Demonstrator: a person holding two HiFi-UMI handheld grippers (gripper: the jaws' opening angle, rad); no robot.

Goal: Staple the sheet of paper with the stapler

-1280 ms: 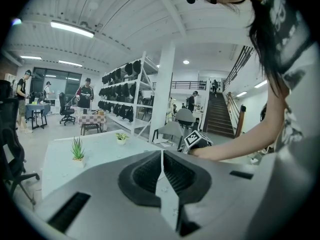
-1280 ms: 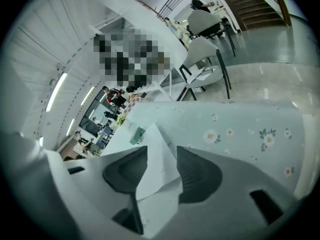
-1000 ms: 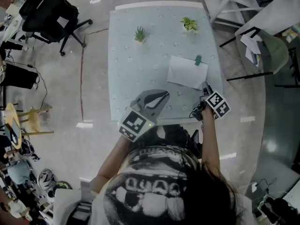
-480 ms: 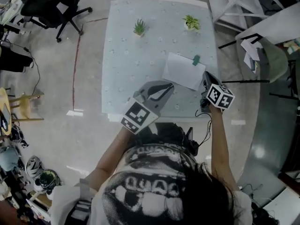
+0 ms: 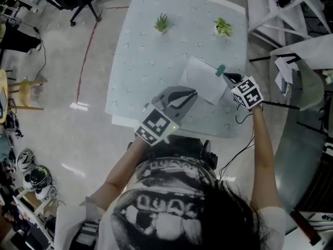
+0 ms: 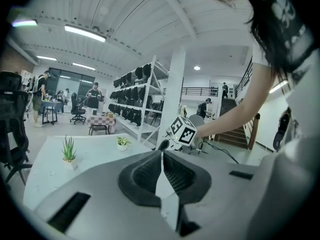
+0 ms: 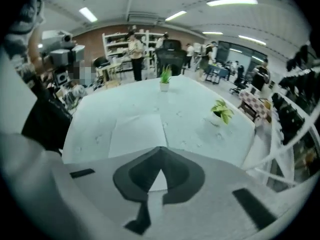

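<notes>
Both grippers are closed and empty. The right gripper (image 7: 160,149) has its tips pressed together, with only paper showing beyond them. The left gripper (image 6: 162,154) also meets at the tips, with nothing pinched.

The stapler (image 5: 220,70), small and green, lies just past the right gripper's tips, at the far corner of the sheet of paper (image 5: 202,82). Whether that corner already sits in its mouth I cannot tell. The sheet lies between the two grippers, just ahead of the left one's tips and beside the right one's. Beyond both, across the table (image 5: 140,61), stand two small potted plants (image 5: 162,22).

The step in hand looks like bringing the closed right tips onto the stapler to press it. To do it well, they should land on top of the stapler's arm near its front end and push straight down, not at a slant, so it does not skid off the corner. The left tips would do best flat on the sheet close by, pinning it against sliding.

Only the head view shows the stapler; the right gripper view shows the paper and plants but not it. The left gripper view alone shows the right gripper from the side, and the shelving (image 6: 135,109) behind the table.
</notes>
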